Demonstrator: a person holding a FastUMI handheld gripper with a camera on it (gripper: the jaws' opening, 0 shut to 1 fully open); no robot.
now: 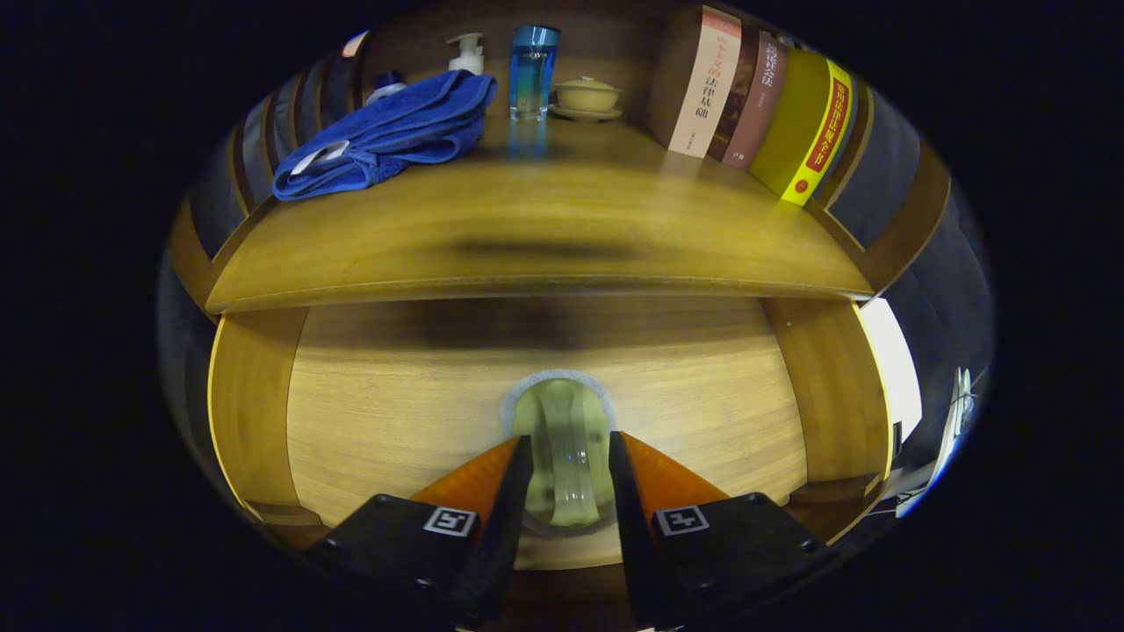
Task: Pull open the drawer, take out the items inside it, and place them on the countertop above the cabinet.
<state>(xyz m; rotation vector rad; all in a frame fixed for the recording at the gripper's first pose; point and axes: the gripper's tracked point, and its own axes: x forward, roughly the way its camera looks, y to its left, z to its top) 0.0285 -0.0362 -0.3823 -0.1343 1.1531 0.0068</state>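
Note:
The wooden drawer front [395, 421] fills the cabinet frame below the countertop [527, 237] and looks closed; what it holds is hidden. At its middle is a round recess with a clear, pale green handle [566, 412] standing upright. My gripper [569, 439] has one finger on each side of this handle, and both inner faces press against the bar, so it is shut on it.
On the countertop lie a folded blue towel [386, 136] at the back left, a white pump bottle [466, 53], a blue glass bottle [533, 70] and a lidded yellow cup on a saucer [587, 95]. Several books [755, 105] lean at the back right. The countertop's front half is bare wood.

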